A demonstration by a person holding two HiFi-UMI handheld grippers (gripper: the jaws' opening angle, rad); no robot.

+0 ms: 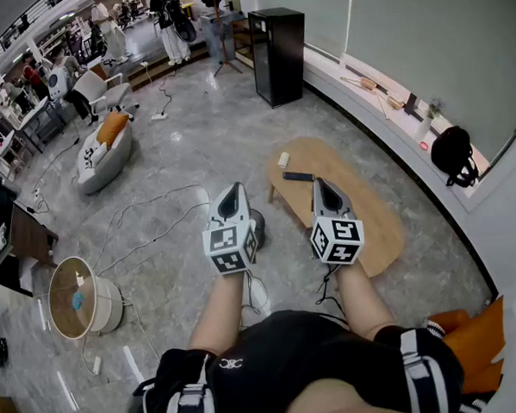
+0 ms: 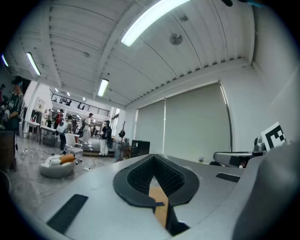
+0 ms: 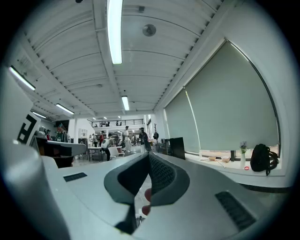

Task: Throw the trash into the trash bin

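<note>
In the head view both grippers are held level over the floor, side by side. My left gripper (image 1: 232, 188) has its jaws together with nothing in them, and its own view shows the tips (image 2: 153, 157) meeting. My right gripper (image 1: 320, 182) is also shut and empty (image 3: 149, 154). Ahead of them is a low wooden table (image 1: 362, 217) with a small white scrap (image 1: 283, 159) and a black bar-shaped item (image 1: 298, 176) on it. A round white container with a brown inside (image 1: 76, 297) stands on the floor far left. A dark round object (image 1: 258, 220) sits just beyond the left gripper.
Cables (image 1: 146, 217) trail over the grey floor. A white beanbag with an orange cushion (image 1: 104, 153) lies at the left, a black cabinet (image 1: 277, 43) stands at the back, and a black backpack (image 1: 454, 155) rests on the window sill. People stand far back.
</note>
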